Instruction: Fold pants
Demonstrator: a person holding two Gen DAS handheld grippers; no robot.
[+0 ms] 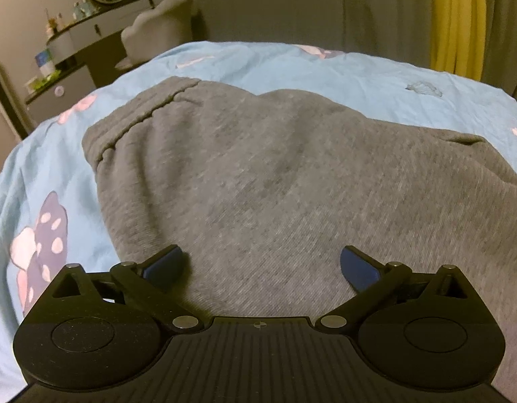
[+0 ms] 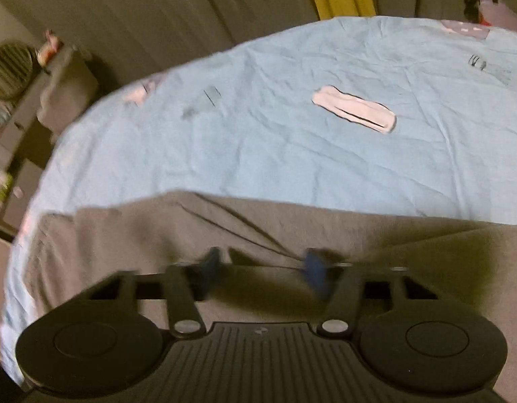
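Pants [image 1: 258, 174], thick grey fleece, lie soft and limp on the bed [image 1: 325, 67]; my left tool [image 1: 261, 263] hovers wide open, empty. I'd pinch the waistband. Right view, blurred: right tool [image 2: 263, 270] seemingly open above cloth.

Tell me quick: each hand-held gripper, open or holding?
Left hand-held gripper: open, empty, over the gray pants.
Right hand-held gripper: open, empty, over the pants; view blurred.

Left tool [image 1: 261, 267] hovers over grey pants [image 1: 275, 181], jaws spread wide, nothing between them. Pants lie on the blue patterned bedsheet [image 1: 325, 67], waistband [image 1: 137, 124] far left. Dresser [image 1: 73, 43] and yellow curtain [image 1: 456, 20] behind.
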